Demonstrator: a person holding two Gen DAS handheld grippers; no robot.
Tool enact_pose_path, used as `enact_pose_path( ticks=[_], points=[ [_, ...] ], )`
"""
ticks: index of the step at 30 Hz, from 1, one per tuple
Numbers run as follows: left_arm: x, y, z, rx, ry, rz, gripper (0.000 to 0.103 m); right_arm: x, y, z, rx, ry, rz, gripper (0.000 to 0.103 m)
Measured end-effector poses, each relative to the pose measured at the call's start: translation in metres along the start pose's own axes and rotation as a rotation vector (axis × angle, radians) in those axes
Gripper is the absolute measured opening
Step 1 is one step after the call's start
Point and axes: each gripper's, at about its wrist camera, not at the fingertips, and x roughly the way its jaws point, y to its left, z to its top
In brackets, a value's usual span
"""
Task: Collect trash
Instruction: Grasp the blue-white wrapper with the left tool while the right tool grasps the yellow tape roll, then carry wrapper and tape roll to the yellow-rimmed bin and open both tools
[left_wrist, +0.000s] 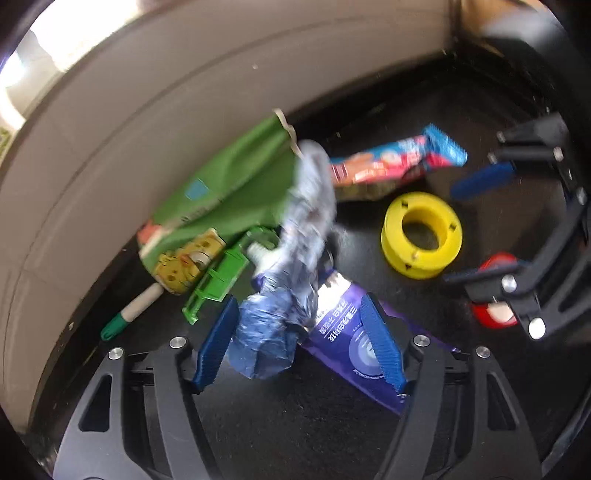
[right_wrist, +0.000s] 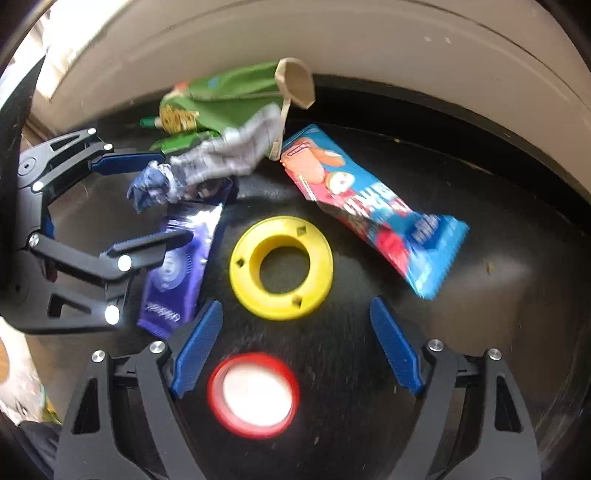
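Note:
In the left wrist view, my left gripper (left_wrist: 299, 343) stands open around a crumpled blue-grey wrapper (left_wrist: 273, 325). The wrapper lies close to the left pad (left_wrist: 216, 343). The right pad (left_wrist: 382, 343) hangs over a purple packet (left_wrist: 347, 332). My right gripper (right_wrist: 297, 347) is open over a red-rimmed white lid (right_wrist: 253, 395), which sits nearer its left pad and is not pinched. Ahead of the lid lies a yellow ring (right_wrist: 280, 267). The left gripper (right_wrist: 147, 203) shows at the left, straddling the crumpled wrapper (right_wrist: 207, 166).
A red-and-blue snack wrapper (right_wrist: 369, 206), a green bag (right_wrist: 229, 99) with a brown paper end, a green plastic piece (left_wrist: 218, 277) and a green-tipped pen (left_wrist: 129, 314) lie on the round black surface (right_wrist: 461, 350). A beige band curves beyond its edge.

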Motion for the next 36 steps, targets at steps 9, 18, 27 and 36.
enact_pose_path(
  ticks=[9, 18, 27, 36],
  points=[
    [-0.009, 0.007, 0.0, -0.1, -0.035, -0.017, 0.032, -0.005, 0.018, 0.014, -0.073, -0.015, -0.016, 0.055],
    [-0.081, -0.017, -0.029, -0.212, -0.072, 0.03, 0.032, -0.071, 0.028, -0.02, -0.055, -0.094, -0.029, 0.055],
    [-0.132, -0.071, -0.074, -0.334, -0.045, 0.043, 0.032, -0.117, 0.046, -0.091, -0.021, -0.129, -0.016, 0.055],
    [-0.152, -0.096, -0.099, -0.34, -0.041, 0.056, 0.032, -0.137, 0.063, -0.123, -0.026, -0.14, -0.015, 0.055]
  ],
)
